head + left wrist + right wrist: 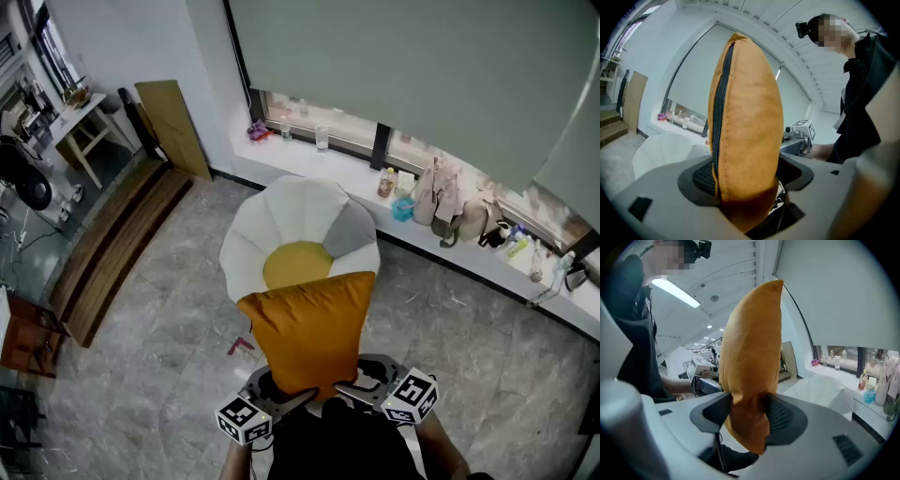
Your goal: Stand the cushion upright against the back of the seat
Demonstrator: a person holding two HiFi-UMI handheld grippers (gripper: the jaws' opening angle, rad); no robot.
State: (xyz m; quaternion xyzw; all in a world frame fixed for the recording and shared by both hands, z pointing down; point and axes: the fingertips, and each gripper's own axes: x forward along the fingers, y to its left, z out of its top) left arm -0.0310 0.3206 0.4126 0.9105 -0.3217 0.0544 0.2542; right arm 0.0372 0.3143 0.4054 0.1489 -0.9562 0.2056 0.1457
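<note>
Left tongs and right tongs both clenched on the near edge of the orange cushion, which rises upright from them. Just beyond the tongs: white petal-backed chair, yellow seat. Farther off: window ledge.

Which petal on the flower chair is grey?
The petal on the right side of the chair, just past the yellow seat in the head view. All the other petals are white.
</note>
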